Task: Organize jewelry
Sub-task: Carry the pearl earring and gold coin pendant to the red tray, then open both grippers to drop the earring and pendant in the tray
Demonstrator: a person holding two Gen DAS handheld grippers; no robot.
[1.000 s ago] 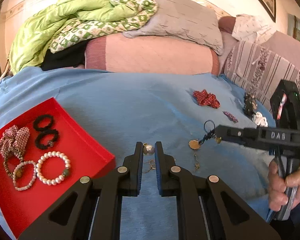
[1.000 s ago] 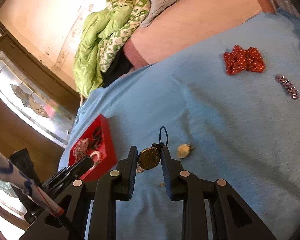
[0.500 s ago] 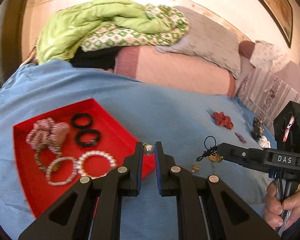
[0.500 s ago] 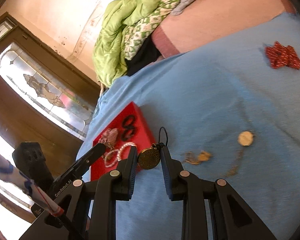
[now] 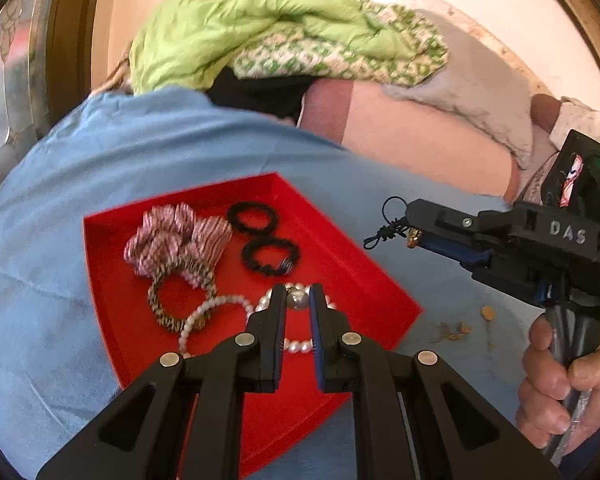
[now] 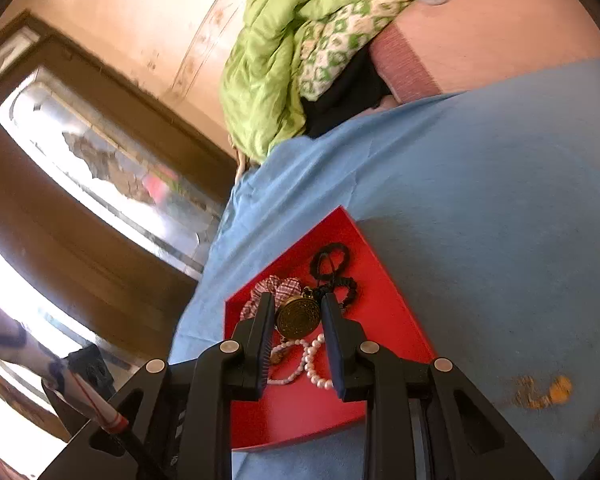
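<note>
Both grippers are loaded and over the red tray (image 5: 352, 276), so the sorting looks well under way but not finished. The left gripper (image 5: 298, 300) pinches a small silver bead (image 5: 297, 300) between its fingertips, hanging just above the near part of the tray, right over the pearl bracelets (image 5: 220, 312) that lie beneath and just ahead of its tips. The right gripper (image 6: 296, 314) clamps a round brass pendant (image 6: 299, 317) edge to edge, its black cord (image 6: 327, 276) looping out ahead of the tips; seen from the left wrist it comes in from the right, level with the tray's far right rim. Already in the tray, ahead of the left gripper: a pink checked scrunchie (image 5: 172, 236) ahead and to the left, a patterned band (image 5: 180, 292) under it, and two black hair ties (image 5: 268, 240) straight ahead. What is left, judging from this: both held pieces are yet to be released into the tray, and a few small gold bits (image 5: 456, 326) lie loose on the blue sheet (image 5: 160, 152) to the right of the left gripper, below the right one (whether chain or earrings is too blurred to tell). Nothing else loose shows on the sheet in these views, though much of it lies out of frame.
</note>
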